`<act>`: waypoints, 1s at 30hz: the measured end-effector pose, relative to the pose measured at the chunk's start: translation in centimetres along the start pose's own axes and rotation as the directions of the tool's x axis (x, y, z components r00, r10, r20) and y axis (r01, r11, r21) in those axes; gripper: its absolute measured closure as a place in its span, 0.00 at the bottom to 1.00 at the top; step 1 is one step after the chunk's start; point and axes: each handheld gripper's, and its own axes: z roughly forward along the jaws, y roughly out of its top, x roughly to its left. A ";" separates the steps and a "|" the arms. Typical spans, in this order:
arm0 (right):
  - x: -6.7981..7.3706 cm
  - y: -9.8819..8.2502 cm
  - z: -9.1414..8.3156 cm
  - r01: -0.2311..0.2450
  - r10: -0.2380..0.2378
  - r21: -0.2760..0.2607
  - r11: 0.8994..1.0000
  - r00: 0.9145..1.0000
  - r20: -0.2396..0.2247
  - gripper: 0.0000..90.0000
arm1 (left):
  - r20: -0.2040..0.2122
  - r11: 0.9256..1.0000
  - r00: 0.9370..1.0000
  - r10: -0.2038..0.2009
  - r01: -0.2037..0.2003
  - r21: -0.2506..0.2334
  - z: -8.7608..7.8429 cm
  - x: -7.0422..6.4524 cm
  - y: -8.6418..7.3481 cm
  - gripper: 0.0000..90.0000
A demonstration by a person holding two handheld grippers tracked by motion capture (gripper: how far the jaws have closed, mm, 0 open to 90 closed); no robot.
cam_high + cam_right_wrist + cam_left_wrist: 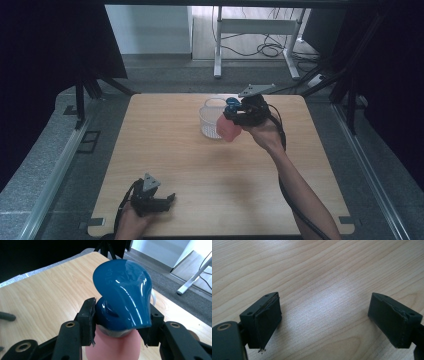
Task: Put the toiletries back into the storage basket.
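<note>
**Pink bottle gripped at its blue cap**

High view: a pale wooden tabletop [165, 165] in a dark-curtained room. The right hand-held gripper [235, 118] holds a pink bottle [227, 129] just beside the clear basket [210, 122]. The left hand-held gripper [159, 202] rests well apart from the basket.

Left gripper view: jaws wide apart, nothing between them.

Right gripper view: jaws clamp the neck under the glossy blue cap [123, 295]. Probably light, smooth plastic; the cap's flare should stop slipping.

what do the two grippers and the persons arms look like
Both the left gripper and the right gripper are black, each topped by a grey three-cornered plate and trailing a black cable. Their jaws are blocky with flat dark pads and screw holes. The forearms are bare, no sleeves showing.
</note>
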 end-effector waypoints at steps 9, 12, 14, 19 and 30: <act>-0.7 1.1 1.3 -0.011 0.011 -0.002 1.000 1.000 0.021 0.59 | 0.001 1.000 1.000 -0.002 0.002 -0.002 0.0 0.0 0.0 0.12; -0.9 1.3 1.5 -0.014 0.014 -0.001 1.000 1.000 0.027 0.59 | 0.001 1.000 1.000 -0.002 0.002 -0.002 0.0 0.0 0.0 0.12; -1.2 1.7 1.9 -0.018 0.018 -0.003 1.000 0.999 0.037 0.59 | 0.001 1.000 1.000 -0.001 0.001 -0.002 0.0 0.0 0.0 0.12; -1.7 2.2 2.4 -0.025 0.025 -0.008 1.000 0.998 0.050 0.59 | 0.001 1.000 1.000 -0.001 0.001 -0.001 0.0 0.0 0.0 0.12; -2.4 3.1 3.5 -0.037 0.038 -0.011 0.999 0.996 0.077 0.59 | 0.001 1.000 1.000 -0.001 0.001 -0.001 0.0 0.0 0.0 0.12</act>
